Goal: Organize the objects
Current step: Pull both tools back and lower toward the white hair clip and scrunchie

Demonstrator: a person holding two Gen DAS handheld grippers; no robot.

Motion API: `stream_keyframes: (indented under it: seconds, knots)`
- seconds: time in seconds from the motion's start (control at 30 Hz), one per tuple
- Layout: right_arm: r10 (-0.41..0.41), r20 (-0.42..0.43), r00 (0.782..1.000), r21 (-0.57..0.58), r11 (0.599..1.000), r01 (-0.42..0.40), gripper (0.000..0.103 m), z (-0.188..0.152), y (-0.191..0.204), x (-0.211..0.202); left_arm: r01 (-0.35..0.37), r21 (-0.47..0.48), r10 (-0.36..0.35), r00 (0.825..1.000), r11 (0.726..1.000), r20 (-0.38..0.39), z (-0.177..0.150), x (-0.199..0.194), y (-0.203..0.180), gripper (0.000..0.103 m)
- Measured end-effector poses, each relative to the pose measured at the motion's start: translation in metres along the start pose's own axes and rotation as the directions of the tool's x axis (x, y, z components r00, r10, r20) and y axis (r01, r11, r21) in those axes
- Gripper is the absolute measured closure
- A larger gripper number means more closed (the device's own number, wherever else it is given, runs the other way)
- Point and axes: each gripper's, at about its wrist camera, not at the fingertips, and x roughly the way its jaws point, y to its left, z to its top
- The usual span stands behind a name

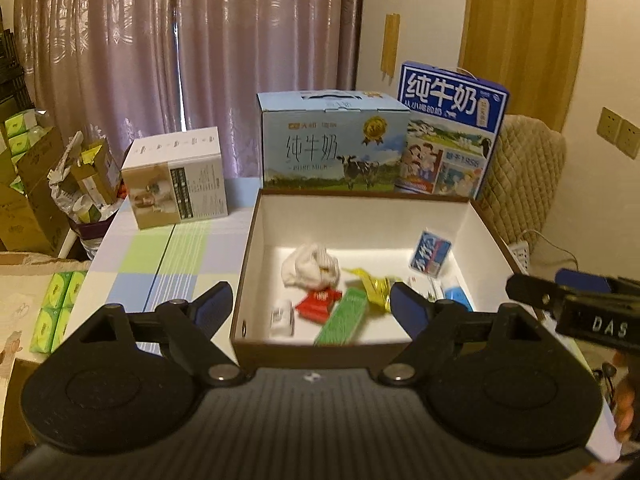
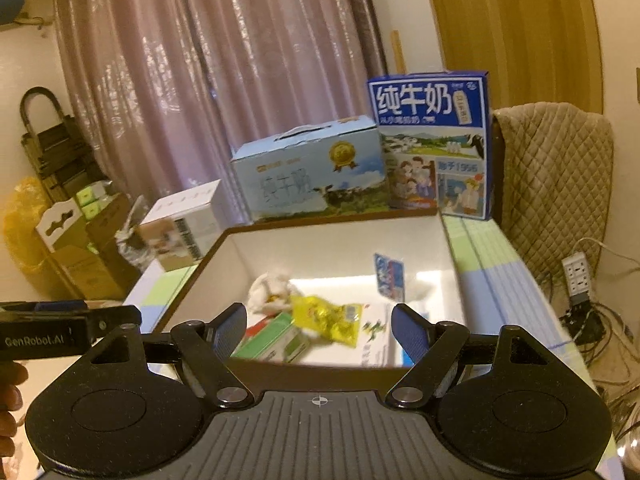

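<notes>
An open brown box with a white inside (image 1: 256, 240) (image 2: 224, 256) sits on the table in front of both grippers. In it lie a white crumpled cloth (image 1: 310, 266) (image 2: 270, 290), a yellow packet (image 1: 374, 286) (image 2: 326, 318), a green flat pack (image 1: 344, 316) (image 2: 276, 340), a red packet (image 1: 318, 300), a small white item (image 1: 282, 316) and a blue-white card (image 1: 430, 254) (image 2: 389, 276). My left gripper (image 1: 310, 306) is open and empty above the box's near wall. My right gripper (image 2: 318, 328) is open and empty over the same wall.
Two milk cartons (image 1: 334, 144) (image 1: 450, 132) stand behind the box, a white carton (image 1: 176, 178) to its left. Green tissue packs (image 1: 56, 308) lie at the left. Cardboard boxes (image 1: 32, 200), a padded chair (image 2: 556, 176) and a power strip (image 2: 578, 276) surround the table.
</notes>
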Motion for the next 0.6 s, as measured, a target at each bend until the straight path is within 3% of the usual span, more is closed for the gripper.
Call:
stream_keyframes:
  seconds: [0.33,0.6]
  knots:
    - [0.078,-0.078,0.994,-0.009,0.997,-0.079,0.026,-0.03,0.024,-0.001,-0.01,-0.015,0.009,0.999,1.0,-0.043,-0.039,-0.035,0.02,0.018]
    - [0.131,-0.148,0.98,-0.038,0.99,-0.138,0.026,-0.054,0.045,0.021,-0.063,-0.039,0.06,0.995,0.997,-0.078,-0.062,-0.032,0.046,0.018]
